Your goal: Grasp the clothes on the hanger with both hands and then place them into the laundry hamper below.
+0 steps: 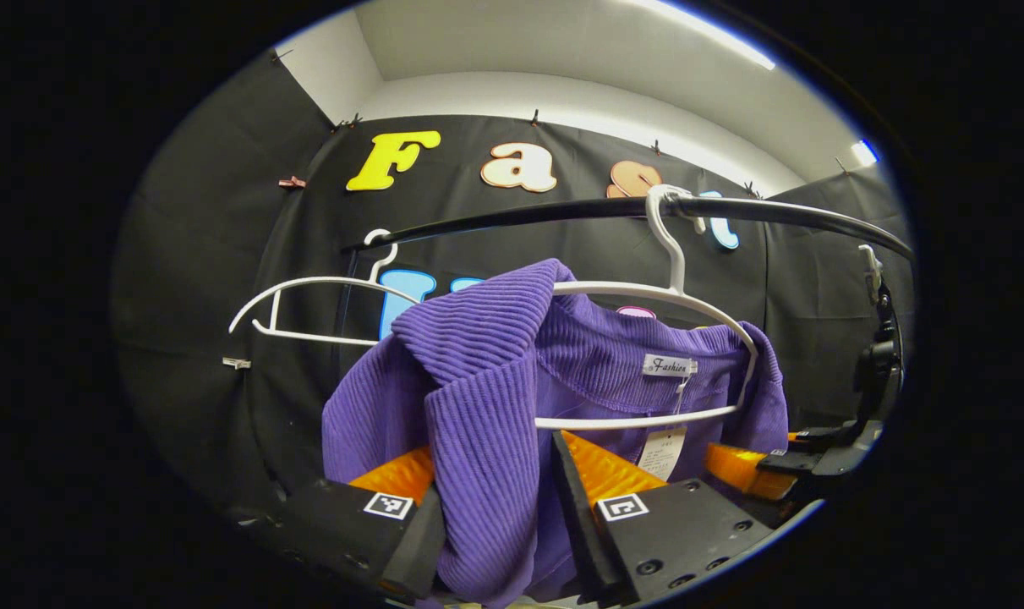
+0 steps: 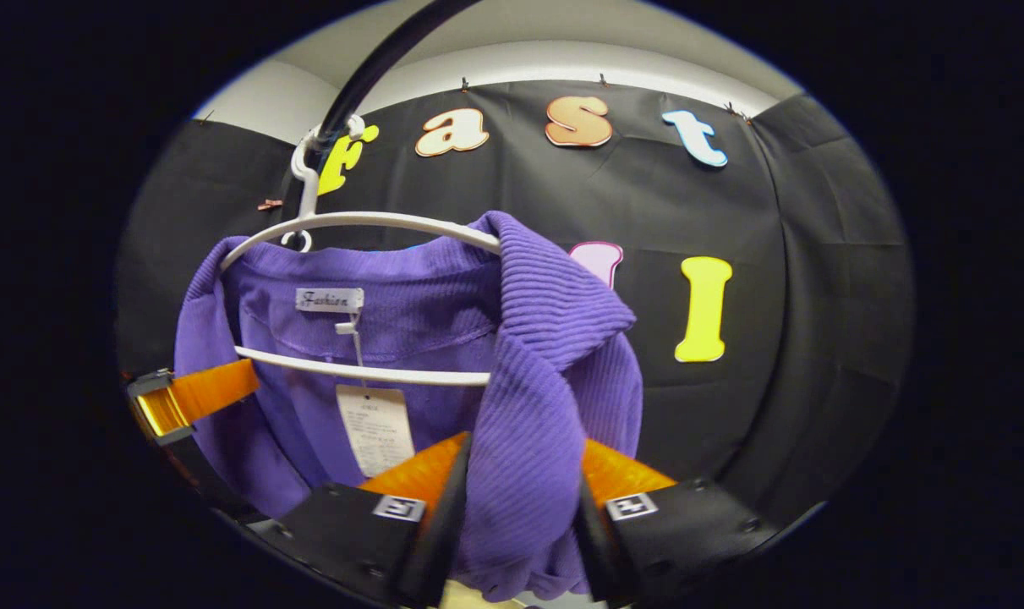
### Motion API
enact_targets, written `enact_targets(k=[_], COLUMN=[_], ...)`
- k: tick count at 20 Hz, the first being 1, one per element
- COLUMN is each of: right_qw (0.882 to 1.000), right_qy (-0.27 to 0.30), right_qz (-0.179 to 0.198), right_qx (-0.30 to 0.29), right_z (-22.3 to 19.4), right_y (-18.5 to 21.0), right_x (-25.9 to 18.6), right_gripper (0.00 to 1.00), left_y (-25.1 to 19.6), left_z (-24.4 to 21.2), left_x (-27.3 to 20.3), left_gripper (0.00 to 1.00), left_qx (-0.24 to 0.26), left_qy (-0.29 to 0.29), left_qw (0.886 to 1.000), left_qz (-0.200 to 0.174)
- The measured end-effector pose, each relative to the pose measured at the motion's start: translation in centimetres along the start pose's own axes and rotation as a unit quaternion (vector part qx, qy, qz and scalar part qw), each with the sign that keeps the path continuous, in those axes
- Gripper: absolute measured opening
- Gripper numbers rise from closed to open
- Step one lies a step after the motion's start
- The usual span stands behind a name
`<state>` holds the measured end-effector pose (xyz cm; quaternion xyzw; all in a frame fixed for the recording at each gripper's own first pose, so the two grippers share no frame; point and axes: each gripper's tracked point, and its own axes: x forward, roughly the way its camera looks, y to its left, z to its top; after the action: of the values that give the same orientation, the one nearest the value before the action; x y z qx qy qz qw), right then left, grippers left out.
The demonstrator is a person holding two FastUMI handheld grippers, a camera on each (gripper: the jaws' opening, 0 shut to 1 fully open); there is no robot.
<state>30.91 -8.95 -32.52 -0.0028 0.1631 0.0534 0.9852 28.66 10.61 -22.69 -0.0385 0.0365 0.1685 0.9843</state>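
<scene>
Nearest the lens in the left gripper view, the left gripper (image 1: 499, 524) is standing with its jaws narrowed around a hanging fold of the purple ribbed knit garment (image 1: 478, 372), and both fingers look to be pressing the cloth between them. In the right gripper view, the right gripper (image 2: 512, 524) is doing the same at the other front edge of the garment (image 2: 528, 372), its jaws closed on a thick bunch of the knit.

The garment is hanging on a white wire hanger (image 1: 647, 292), draped over its shoulders, with the collar tag and a paper swing tag (image 2: 375, 430) showing inside the neck. Each gripper is reaching up from below the hanger, so the cloth is running from the jaws upward and away to the hanger's shoulders. The garment's long axis is vertical, while the hanger's bar is lying crosswise between the two grips. Neither hand seems clearly nearer; they are holding opposite sides at much the same level.

The hanger's hook is sitting on a black metal rail (image 1: 562, 211) above the garment. A second, bare white hanger (image 1: 309, 309) is hanging on the rail just beside the loaded one.

Judging from this, the grasping step looks done, and the cloth will need pulling off the hanger's shoulders before going down. The hanger may lift with it. The hamper cannot be located here.
</scene>
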Motion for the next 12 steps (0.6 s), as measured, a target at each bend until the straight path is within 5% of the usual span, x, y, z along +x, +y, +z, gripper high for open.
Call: enact_targets(k=[1,2,3,4,6,12], right_qw=[1.000,1.000,1.000,1.000,1.000,0.997], right_qy=[0.003,0.006,-0.001,-0.001,-0.006,-0.054], right_qz=[0.009,0.002,-0.012,0.002,0.003,0.014], right_qx=[0.006,0.006,0.001,0.001,0.000,0.046], right_z=[-0.4,-0.9,0.0,0.2,0.3,3.8], right_y=[0.3,-0.2,-1.4,-1.3,-1.9,-5.3], right_x=[0.6,1.5,0.2,0.2,0.2,-1.6], right_gripper=[0.53,0.56,0.42,0.14,0.15,0.14], left_y=[0.3,0.5,0.9,1.3,1.2,3.6], left_z=[0.0,0.1,0.3,0.1,-0.1,0.9], left_x=[0.0,0.0,0.0,0.1,0.4,-1.1], left_gripper=[0.61,0.46,0.39,0.30,0.11,0.05], left_qx=[-0.001,-0.003,-0.003,-0.003,-0.006,0.035], left_qy=[0.002,0.003,0.003,0.006,0.017,0.028], left_qw=[1.000,1.000,1.000,1.000,1.000,0.998], left_qz=[0.003,0.007,0.016,0.024,0.021,0.045])
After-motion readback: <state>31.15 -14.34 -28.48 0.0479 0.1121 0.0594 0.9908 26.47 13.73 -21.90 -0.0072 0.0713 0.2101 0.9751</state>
